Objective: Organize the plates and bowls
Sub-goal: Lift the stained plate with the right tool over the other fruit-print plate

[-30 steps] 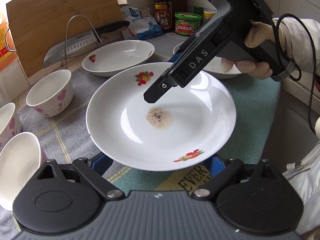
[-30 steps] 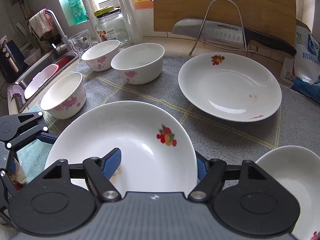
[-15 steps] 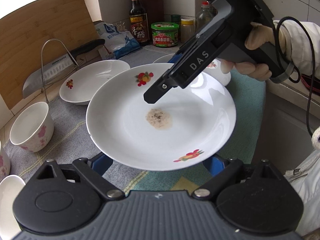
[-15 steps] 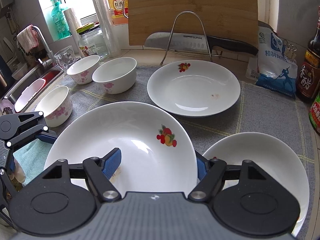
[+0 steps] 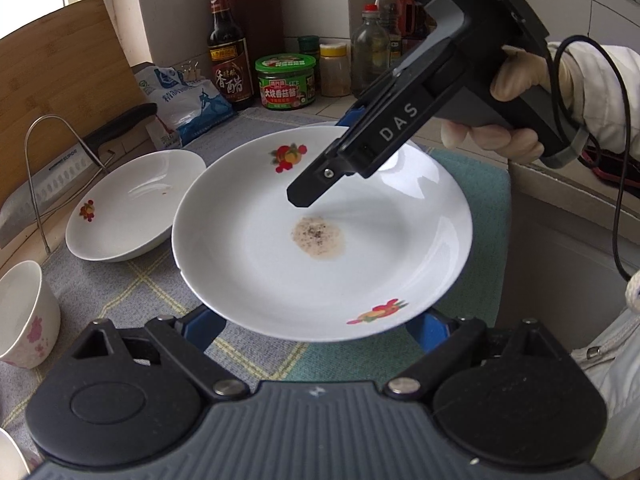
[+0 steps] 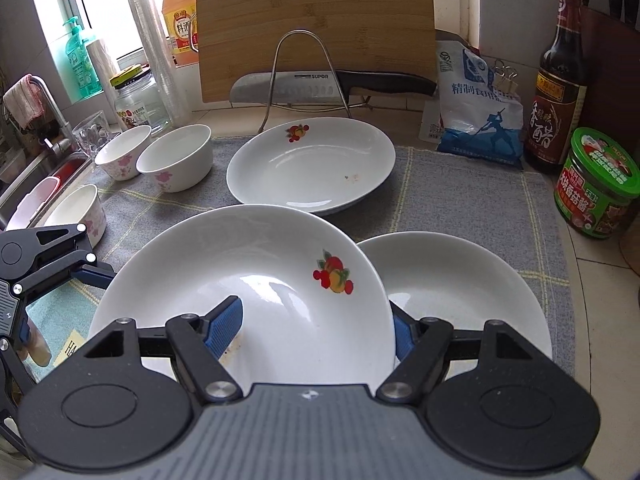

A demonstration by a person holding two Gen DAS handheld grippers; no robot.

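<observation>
The right tongs (image 6: pixel 316 328) pinch the rim of the stained plate (image 6: pixel 256 280), carried low at centre frame, probably for stacking on the plate (image 6: pixel 472 292) at lower right. The left tongs (image 5: pixel 316 326) look spread beneath it, likely steadying, though contact is hidden.

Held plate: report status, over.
Right gripper clamped on held plate rim. Left gripper open beneath it. Plate lifted, stain in centre. Second plate partly under it, nothing between.
</observation>
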